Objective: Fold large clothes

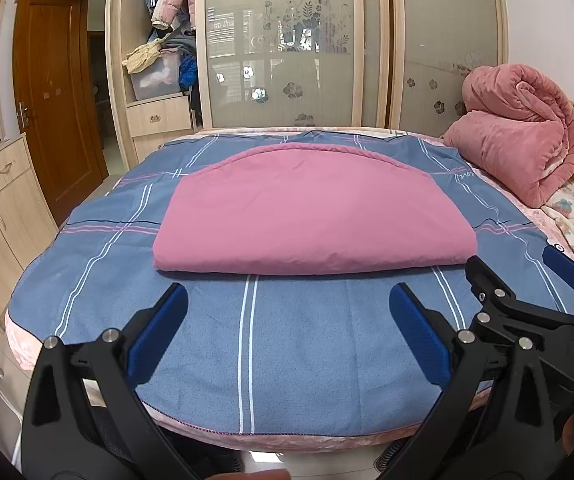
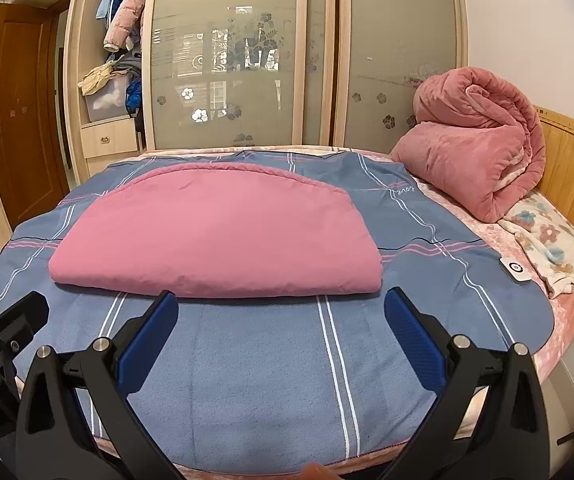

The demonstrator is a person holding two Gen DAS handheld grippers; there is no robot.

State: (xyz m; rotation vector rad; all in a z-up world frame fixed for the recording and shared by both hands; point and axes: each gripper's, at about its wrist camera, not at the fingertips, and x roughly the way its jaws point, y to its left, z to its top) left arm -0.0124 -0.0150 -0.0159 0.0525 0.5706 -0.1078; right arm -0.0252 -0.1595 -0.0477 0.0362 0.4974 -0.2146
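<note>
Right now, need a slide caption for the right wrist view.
Open right gripper hovers before a folded pink garment on the blue plaid sheet.

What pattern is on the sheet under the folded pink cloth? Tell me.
Blue sheet with white and pink plaid stripes; clearest in the right wrist view.

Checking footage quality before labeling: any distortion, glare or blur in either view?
Left wrist view: fisheye bends the bed, corners dark, wardrobe doors show reflections. Right wrist view: same bending; pink cloth sharp, evenly lit.
</note>
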